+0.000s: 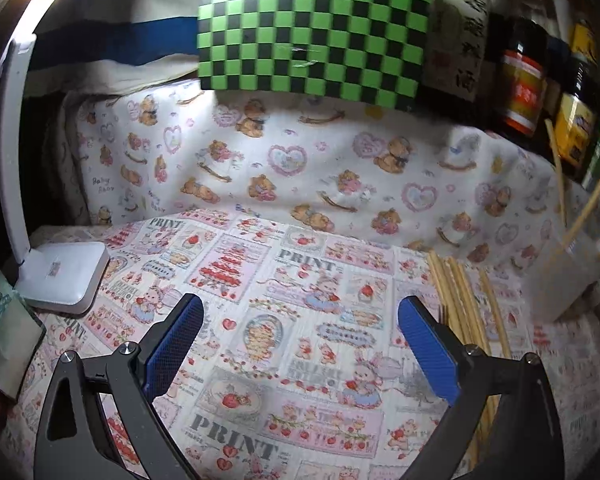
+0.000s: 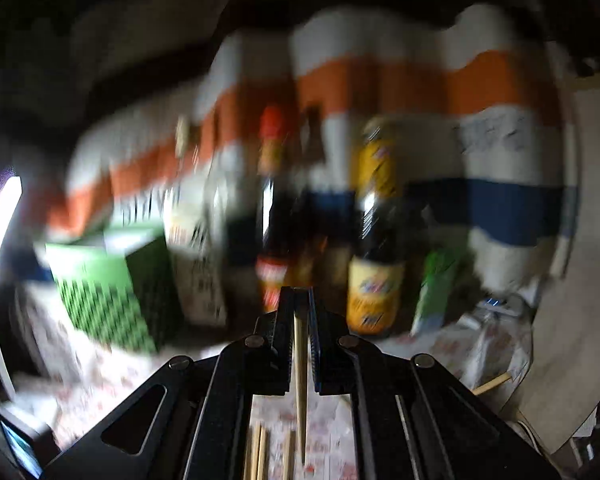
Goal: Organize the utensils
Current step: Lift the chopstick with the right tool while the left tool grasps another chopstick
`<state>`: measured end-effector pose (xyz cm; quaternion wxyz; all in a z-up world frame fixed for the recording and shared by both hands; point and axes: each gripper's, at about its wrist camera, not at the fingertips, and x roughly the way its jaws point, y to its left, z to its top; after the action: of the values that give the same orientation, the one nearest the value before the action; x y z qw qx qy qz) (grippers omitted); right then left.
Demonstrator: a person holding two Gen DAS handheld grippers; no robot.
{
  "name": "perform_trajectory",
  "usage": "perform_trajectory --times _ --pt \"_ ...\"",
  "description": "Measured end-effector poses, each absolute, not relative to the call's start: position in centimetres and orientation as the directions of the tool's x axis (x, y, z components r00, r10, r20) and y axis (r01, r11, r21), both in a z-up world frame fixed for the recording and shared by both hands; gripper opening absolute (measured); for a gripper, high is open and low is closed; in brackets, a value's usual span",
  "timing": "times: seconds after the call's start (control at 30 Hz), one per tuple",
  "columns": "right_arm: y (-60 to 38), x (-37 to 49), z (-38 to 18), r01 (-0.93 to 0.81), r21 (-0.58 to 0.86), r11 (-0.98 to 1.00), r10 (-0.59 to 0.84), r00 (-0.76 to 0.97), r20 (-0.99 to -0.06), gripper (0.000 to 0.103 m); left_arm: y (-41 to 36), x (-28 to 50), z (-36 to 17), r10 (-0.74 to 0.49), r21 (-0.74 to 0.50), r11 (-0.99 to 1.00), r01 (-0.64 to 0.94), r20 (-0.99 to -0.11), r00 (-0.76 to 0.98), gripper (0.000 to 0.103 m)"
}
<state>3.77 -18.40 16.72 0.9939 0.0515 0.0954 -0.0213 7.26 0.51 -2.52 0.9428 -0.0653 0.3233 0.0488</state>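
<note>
My left gripper (image 1: pixel 300 316) hangs open above the patterned tablecloth (image 1: pixel 284 280), nothing between its blue pads (image 1: pixel 424 340). Just right of it lies a bundle of wooden chopsticks (image 1: pixel 456 292). At the far right a translucent holder (image 1: pixel 568 268) has a few chopsticks (image 1: pixel 596 196) standing in it. In the blurred right wrist view my right gripper (image 2: pixel 301 300) is shut on a single chopstick (image 2: pixel 300 376), which hangs down between the jaws. Below it more chopsticks (image 2: pixel 260 452) lie on the cloth.
A green checkered box (image 1: pixel 312 36) stands at the back, with sauce bottles (image 1: pixel 520 80) and a carton to its right. A white lamp base (image 1: pixel 64 272) sits at the left, a tissue pack (image 1: pixel 0 328) beside it. Bear-print cloth (image 1: pixel 300 160) covers the rear.
</note>
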Motion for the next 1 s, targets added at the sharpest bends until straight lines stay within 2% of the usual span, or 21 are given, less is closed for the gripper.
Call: perform_trajectory --times 0.17,0.33,0.43,0.57,0.63,0.77,0.87,1.0 --pt "-23.4 3.8 17.9 0.04 0.175 0.984 -0.002 0.977 -0.212 0.008 -0.5 6.5 -1.2 0.007 -0.109 0.99 -0.084 -0.572 0.82 0.097" --pt "-28.5 2.6 18.7 0.019 0.271 0.963 0.032 0.983 -0.181 0.008 -3.3 9.2 1.8 0.007 -0.089 0.994 -0.07 -0.57 0.822 0.097" --pt "-30.3 2.1 19.3 0.002 0.289 0.957 0.05 0.984 -0.173 0.008 -5.8 12.0 3.8 -0.008 -0.06 0.997 -0.039 -0.637 0.771 0.097" --pt "-32.0 1.9 19.6 -0.014 0.302 0.953 0.07 0.982 -0.175 0.008 -7.8 14.6 5.2 -0.058 -0.096 0.995 -0.01 -0.682 0.729 0.096" --pt "-32.7 1.8 19.8 -0.023 0.315 0.949 0.082 0.981 -0.176 0.008 -8.6 15.9 4.7 -0.076 -0.096 0.995 0.01 -0.721 0.689 0.087" --pt "-33.7 0.9 20.3 -0.014 0.323 0.946 0.064 0.987 -0.144 0.008 -9.4 17.4 2.8 -0.142 -0.162 0.986 0.025 -0.77 0.622 0.055" --pt "-34.4 0.0 20.7 -0.006 0.327 0.945 0.043 0.993 -0.106 0.008 -11.5 17.5 1.8 -0.231 -0.192 0.973 0.129 -0.773 0.591 0.046" --pt "-35.4 -0.7 21.0 0.004 0.344 0.939 0.022 0.997 -0.072 0.008 -15.2 18.4 0.4 -0.222 -0.13 0.971 0.203 -0.805 0.55 0.032"
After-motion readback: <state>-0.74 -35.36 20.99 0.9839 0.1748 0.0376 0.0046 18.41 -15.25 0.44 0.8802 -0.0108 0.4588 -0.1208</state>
